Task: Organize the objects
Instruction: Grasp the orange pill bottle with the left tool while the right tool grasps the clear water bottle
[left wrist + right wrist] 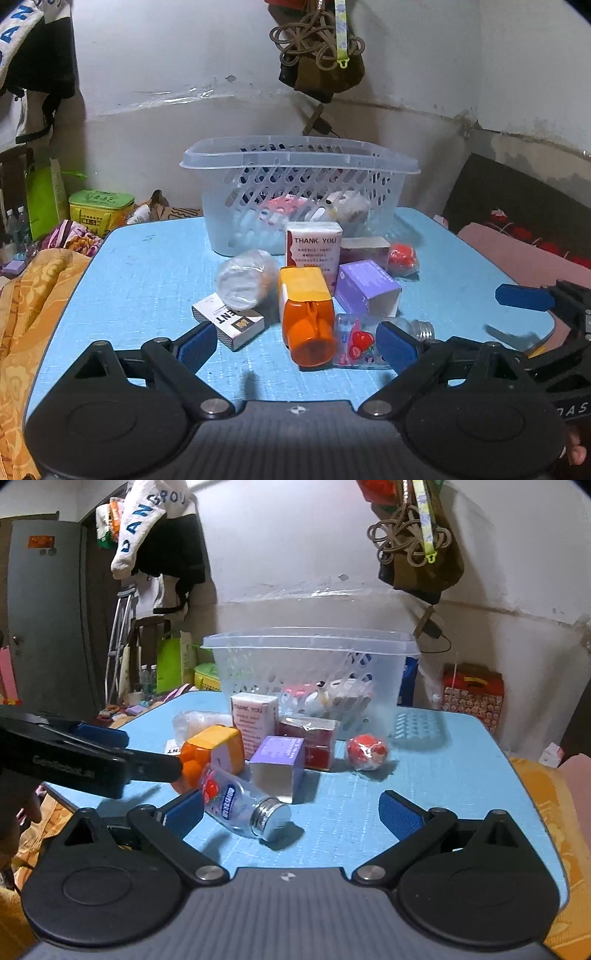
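Note:
A clear lattice basket (236,157) (384,705) holding several small items stands at the back of the blue table (147,266) (443,775). In front of it lies a cluster: an orange bottle with a yellow cap (308,325) (212,753), a clear strawberry-label bottle with a silver cap (360,341) (240,805), a purple box (365,288) (279,764), a white "THANK YOU" box (314,245) (255,716), a dark red box (364,249) (317,742), a red ball (402,258) (367,751), a crumpled plastic bag (245,278) and a black-and-white carton (229,319). My left gripper (297,347) is open around the orange bottle's base. My right gripper (291,814) is open, the strawberry bottle between its fingers.
Orange patterned cloth (29,314) (554,812) lies beside the table. A green tin (99,208) and clutter sit at the back left. A brown bag with cord (321,55) hangs on the wall. A red gift box (472,694) stands at the back right.

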`<control>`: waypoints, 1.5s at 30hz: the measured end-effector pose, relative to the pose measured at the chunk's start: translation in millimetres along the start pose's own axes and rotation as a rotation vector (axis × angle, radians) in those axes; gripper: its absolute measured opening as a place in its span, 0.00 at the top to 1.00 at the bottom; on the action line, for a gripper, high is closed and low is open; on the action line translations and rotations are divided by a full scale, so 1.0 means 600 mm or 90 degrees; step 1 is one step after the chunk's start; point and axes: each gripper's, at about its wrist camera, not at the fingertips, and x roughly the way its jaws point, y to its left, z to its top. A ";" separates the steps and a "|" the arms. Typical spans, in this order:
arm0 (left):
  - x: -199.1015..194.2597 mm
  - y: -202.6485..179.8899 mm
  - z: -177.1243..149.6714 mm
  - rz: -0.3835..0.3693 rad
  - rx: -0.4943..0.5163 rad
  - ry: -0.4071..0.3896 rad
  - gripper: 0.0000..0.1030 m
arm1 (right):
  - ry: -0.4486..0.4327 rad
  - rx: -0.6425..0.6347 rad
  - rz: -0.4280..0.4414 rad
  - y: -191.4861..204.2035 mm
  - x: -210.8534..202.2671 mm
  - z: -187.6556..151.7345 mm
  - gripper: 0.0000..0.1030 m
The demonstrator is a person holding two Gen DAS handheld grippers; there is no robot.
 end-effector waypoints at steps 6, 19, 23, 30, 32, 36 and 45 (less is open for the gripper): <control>0.001 0.013 0.001 0.012 -0.026 -0.007 0.07 | 0.011 0.015 -0.002 0.001 0.034 -0.011 0.06; 0.009 0.036 0.004 0.029 -0.057 0.001 0.07 | -0.019 -0.056 0.015 0.061 0.085 -0.016 0.27; 0.018 0.035 0.003 0.032 -0.055 0.008 0.07 | -0.017 -0.076 0.022 0.053 0.063 -0.018 0.54; 0.057 0.007 -0.011 0.065 -0.006 0.032 0.07 | 0.009 -0.074 0.021 0.030 0.019 -0.026 0.60; 0.064 -0.003 -0.013 0.072 0.012 0.027 0.07 | 0.010 -0.066 0.025 0.022 0.010 -0.031 0.60; 0.075 -0.018 -0.012 0.079 0.033 0.013 0.15 | 0.004 -0.061 0.030 0.014 0.002 -0.037 0.54; 0.099 -0.042 -0.015 0.113 0.083 -0.004 0.35 | 0.016 -0.086 0.029 0.020 0.040 -0.038 0.31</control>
